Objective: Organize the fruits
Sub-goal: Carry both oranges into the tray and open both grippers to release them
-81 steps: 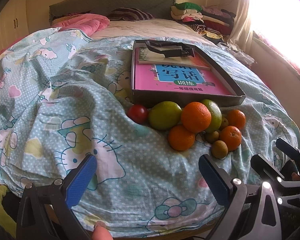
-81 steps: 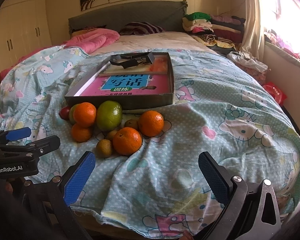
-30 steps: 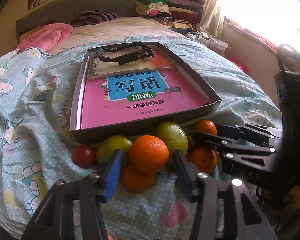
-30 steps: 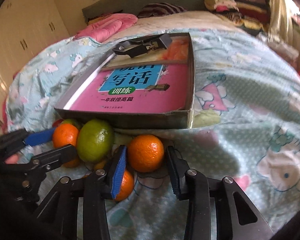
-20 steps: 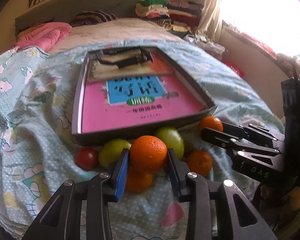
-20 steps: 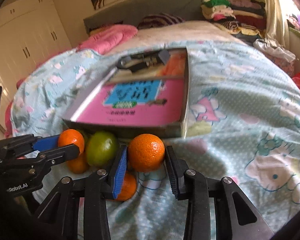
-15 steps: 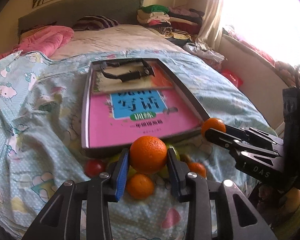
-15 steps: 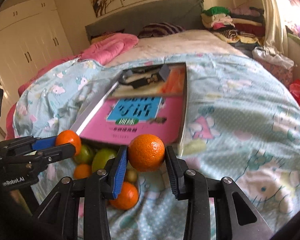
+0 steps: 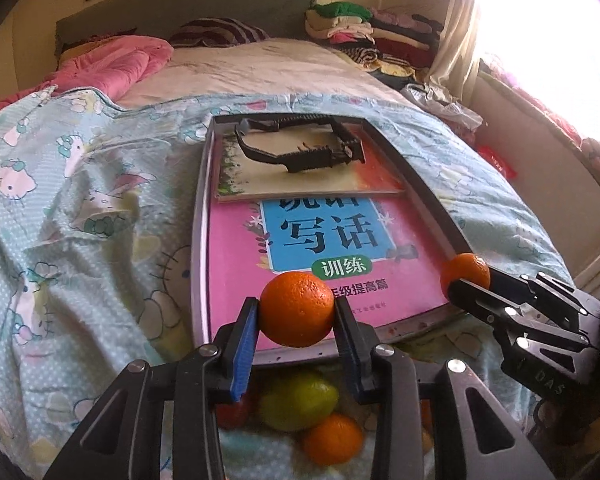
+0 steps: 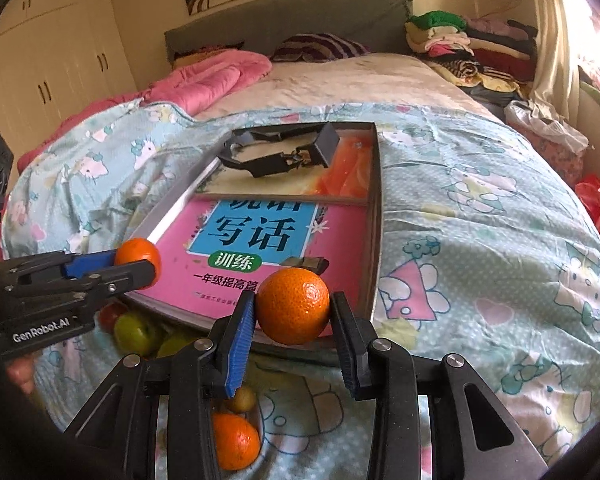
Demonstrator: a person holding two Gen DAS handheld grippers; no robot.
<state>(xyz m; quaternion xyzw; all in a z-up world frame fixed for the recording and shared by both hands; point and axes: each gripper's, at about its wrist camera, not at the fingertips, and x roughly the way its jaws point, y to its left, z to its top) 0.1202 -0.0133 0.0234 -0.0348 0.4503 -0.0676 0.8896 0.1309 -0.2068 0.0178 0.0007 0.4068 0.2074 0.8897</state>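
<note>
My left gripper [image 9: 296, 314] is shut on an orange [image 9: 297, 309] and holds it above the near edge of a grey tray [image 9: 198, 240]. My right gripper [image 10: 293, 312] is shut on another orange [image 10: 293, 306] over the tray's near right corner [image 10: 376, 264]. Each gripper with its orange also shows in the other wrist view, the right [image 9: 465, 277] and the left [image 10: 137, 258]. On the bedspread in front of the tray lie a green fruit [image 9: 298, 406], an orange [image 9: 332, 444], a red fruit [image 9: 236, 412] and a small brown fruit [image 10: 241, 400].
The tray lies on a Hello Kitty bedspread [image 9: 80, 220] and holds a pink book [image 9: 320, 248], a second book [image 9: 300, 178] and a black plastic device [image 9: 300, 148]. A pink quilt [image 10: 216, 76] and stacked clothes [image 10: 468, 44] lie at the far end.
Both grippers closed on an orange each, lifted them off the pile and carried them up and forward over the tray's near edge.
</note>
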